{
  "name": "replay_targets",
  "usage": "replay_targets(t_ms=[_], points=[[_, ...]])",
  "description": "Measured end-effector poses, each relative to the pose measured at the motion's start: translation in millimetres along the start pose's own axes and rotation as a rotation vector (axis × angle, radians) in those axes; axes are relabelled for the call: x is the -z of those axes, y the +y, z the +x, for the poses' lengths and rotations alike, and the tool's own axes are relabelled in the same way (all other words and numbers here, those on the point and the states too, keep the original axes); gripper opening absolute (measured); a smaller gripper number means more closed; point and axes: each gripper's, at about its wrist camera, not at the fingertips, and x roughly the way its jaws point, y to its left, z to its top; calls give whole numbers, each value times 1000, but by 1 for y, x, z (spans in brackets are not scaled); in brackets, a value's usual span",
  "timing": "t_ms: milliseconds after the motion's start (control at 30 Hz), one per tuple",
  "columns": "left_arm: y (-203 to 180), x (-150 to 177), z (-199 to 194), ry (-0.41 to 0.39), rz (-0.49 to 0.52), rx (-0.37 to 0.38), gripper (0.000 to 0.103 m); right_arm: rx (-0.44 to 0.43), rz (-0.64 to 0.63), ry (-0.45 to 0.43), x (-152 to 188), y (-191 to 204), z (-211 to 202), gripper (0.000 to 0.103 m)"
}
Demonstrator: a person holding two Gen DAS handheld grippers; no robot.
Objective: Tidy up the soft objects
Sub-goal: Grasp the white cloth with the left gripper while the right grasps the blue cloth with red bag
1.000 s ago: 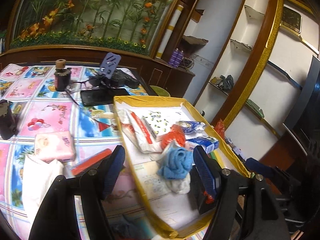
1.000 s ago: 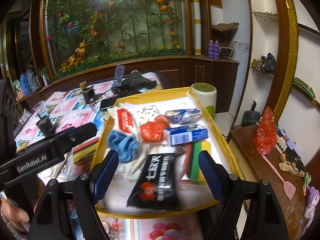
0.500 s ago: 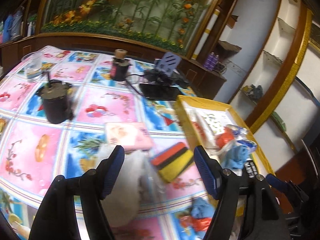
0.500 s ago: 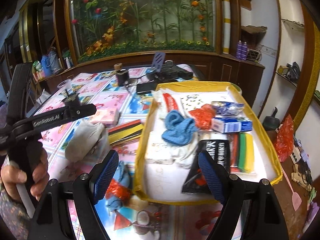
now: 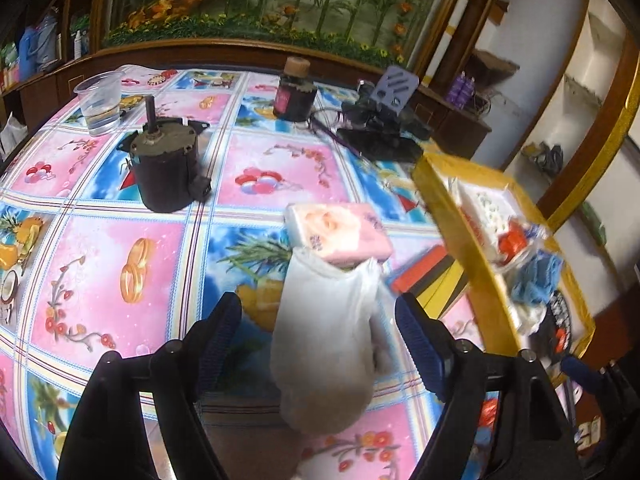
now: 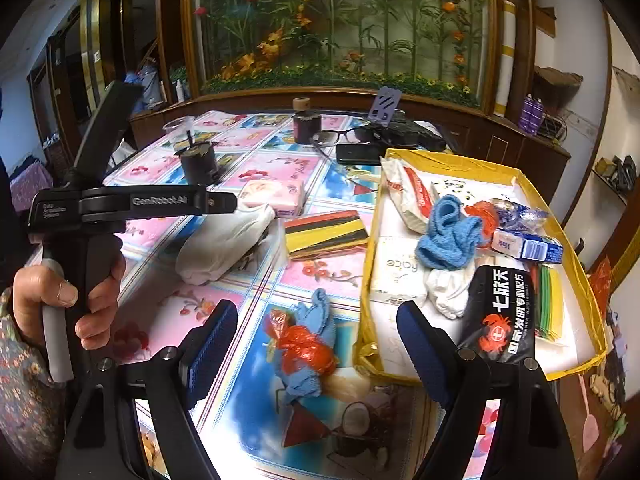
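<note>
My left wrist camera sits just behind my left gripper (image 5: 318,336) and looks steeply down along its two fingers at the patterned tablecloth (image 5: 120,248), close over a white sock (image 5: 324,340) that fills the lower middle of its view. My right wrist camera rides behind my right gripper (image 6: 316,344), tilted down less sharply and set farther back, so it takes in the whole yellow tray (image 6: 580,280) and my left hand (image 6: 72,300) on its handle. Both views face the flowered glass panel (image 6: 340,20) at the table's far side. They share the sock, the pink packet (image 5: 340,236), the dark cylinder (image 5: 166,172) and the tray's near wall.
</note>
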Motion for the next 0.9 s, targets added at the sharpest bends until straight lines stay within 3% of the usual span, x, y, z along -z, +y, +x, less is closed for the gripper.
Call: replay_targets(t_ms=[233, 267, 333, 433, 533, 667, 733, 900], points=[[-12, 9, 13, 63, 91, -51, 76, -5, -7, 2, 2, 4, 2, 85], [-14, 10, 13, 65, 99, -54, 72, -7, -5, 4, 2, 4, 3, 85], [-16, 11, 17, 85, 115, -66, 46, -9, -5, 9, 3, 4, 3, 85], [-21, 15, 22, 105, 140, -73, 27, -14, -12, 15, 3, 6, 5, 85], [-23, 15, 20, 89, 150, -90, 15, -19, -26, 22, 4, 8, 8, 85], [-16, 12, 15, 66, 119, -95, 12, -26, -46, 40, 7, 12, 14, 85], [-15, 11, 12, 50, 111, -92, 12, -31, -57, 63, 9, 13, 20, 71], [-17, 9, 8, 27, 112, -84, 12, -16, -57, 95, 11, 12, 33, 67]])
